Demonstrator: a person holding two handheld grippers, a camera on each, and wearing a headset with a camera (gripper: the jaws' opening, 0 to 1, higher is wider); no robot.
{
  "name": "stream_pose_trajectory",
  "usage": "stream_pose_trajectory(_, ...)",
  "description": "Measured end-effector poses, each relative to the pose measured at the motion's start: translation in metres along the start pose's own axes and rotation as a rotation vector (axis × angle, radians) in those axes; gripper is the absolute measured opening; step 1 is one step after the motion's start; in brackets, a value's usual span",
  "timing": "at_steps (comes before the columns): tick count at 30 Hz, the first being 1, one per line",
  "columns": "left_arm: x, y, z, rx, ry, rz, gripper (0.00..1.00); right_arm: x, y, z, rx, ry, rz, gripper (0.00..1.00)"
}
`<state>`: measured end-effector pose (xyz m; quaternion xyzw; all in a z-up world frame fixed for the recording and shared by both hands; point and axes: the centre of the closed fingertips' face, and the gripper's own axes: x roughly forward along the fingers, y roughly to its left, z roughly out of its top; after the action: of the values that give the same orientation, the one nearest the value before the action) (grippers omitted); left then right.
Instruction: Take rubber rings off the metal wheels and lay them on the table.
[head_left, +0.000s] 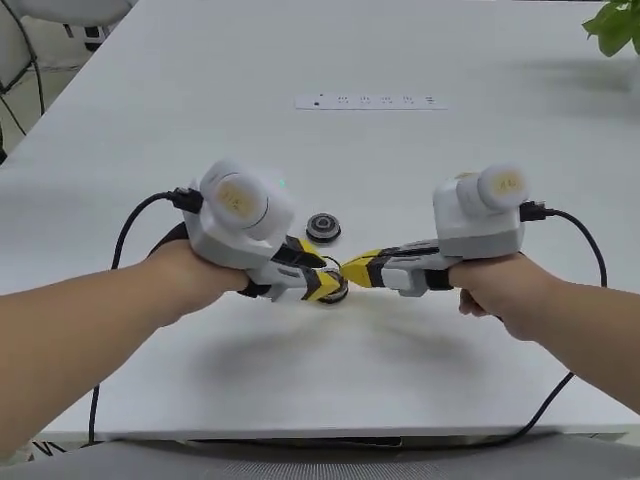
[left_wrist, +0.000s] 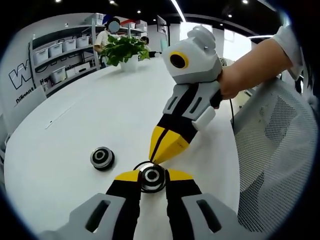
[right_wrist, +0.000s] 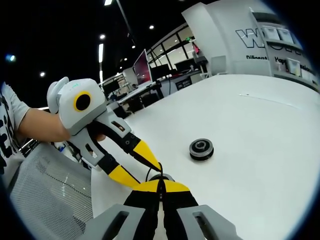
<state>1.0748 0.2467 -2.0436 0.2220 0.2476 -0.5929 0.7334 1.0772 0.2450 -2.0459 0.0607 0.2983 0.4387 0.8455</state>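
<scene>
My left gripper (head_left: 333, 287) (left_wrist: 152, 175) is shut on a small metal wheel (left_wrist: 151, 179) (head_left: 337, 290), holding it just above the white table (head_left: 400, 170). My right gripper (head_left: 346, 272) (right_wrist: 160, 185) comes in from the opposite side. Its yellow jaws are shut on a thin black rubber ring (right_wrist: 150, 171) at the wheel's rim, and the wheel (right_wrist: 161, 177) peeks out just beyond them. The right gripper (left_wrist: 153, 159) meets the wheel from above in the left gripper view. A second wheel (head_left: 323, 227) (left_wrist: 102, 158) (right_wrist: 201, 149) with its dark ring lies flat on the table close behind.
A white power strip (head_left: 370, 101) lies farther back on the table. A green plant (head_left: 613, 25) (left_wrist: 123, 47) stands at the far right corner. Black cables (head_left: 135, 222) trail from both grippers. A mesh chair (left_wrist: 280, 150) sits by the table's near edge.
</scene>
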Motion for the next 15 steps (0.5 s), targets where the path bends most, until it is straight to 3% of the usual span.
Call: stream_pose_trajectory(15,-0.030,-0.004,0.021,0.022,-0.082,0.008,0.30,-0.004,0.012,0.013,0.015,-0.033,0.026,0.00)
